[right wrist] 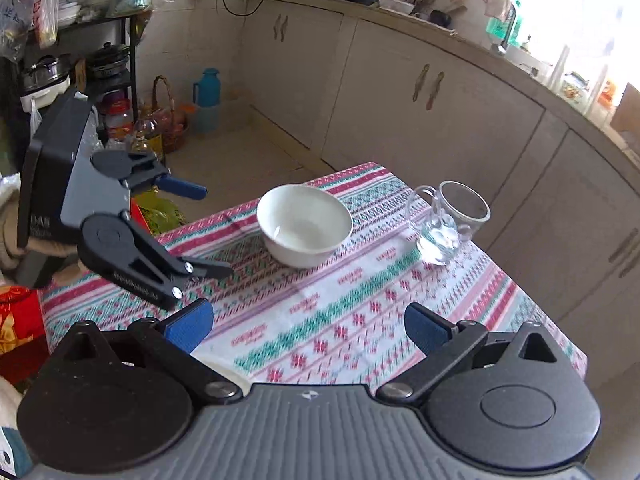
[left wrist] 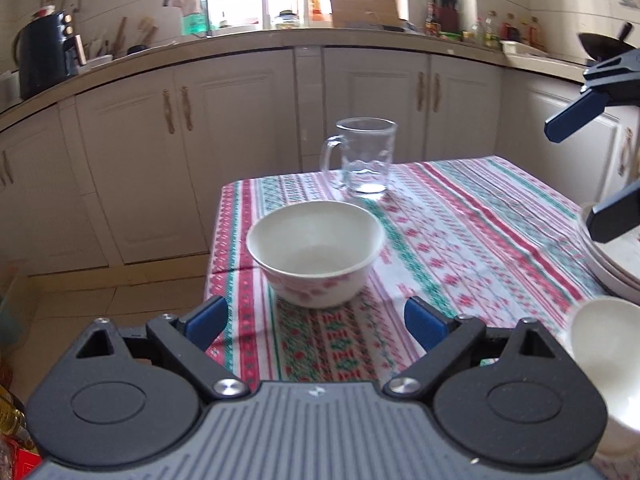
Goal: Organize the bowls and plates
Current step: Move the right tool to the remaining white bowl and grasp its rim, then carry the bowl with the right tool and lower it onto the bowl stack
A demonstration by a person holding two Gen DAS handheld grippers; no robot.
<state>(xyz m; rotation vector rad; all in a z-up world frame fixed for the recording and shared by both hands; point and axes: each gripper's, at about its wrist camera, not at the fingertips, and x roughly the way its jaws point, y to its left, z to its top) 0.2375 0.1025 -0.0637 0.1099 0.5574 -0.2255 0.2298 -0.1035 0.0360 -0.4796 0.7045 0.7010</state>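
The left hand-held gripper (left wrist: 316,322) hangs with its jaws spread wide and empty, lined up on the floral bowl (left wrist: 316,252) that sits near the desk's (left wrist: 460,216) left corner. Behind it stands a glass mug (left wrist: 366,156). At the right edge a plain white bowl (left wrist: 608,360) lies close to stacked plates (left wrist: 616,264), with the right hand-held gripper (right wrist: 310,326) also agape above them. This looks like the reach; next, close on the floral bowl's rim and carry it to the other bowl

Left gripper (left wrist: 316,322) and right gripper (right wrist: 308,326): both held level above the surface, jaws spread wide, gripping nothing.
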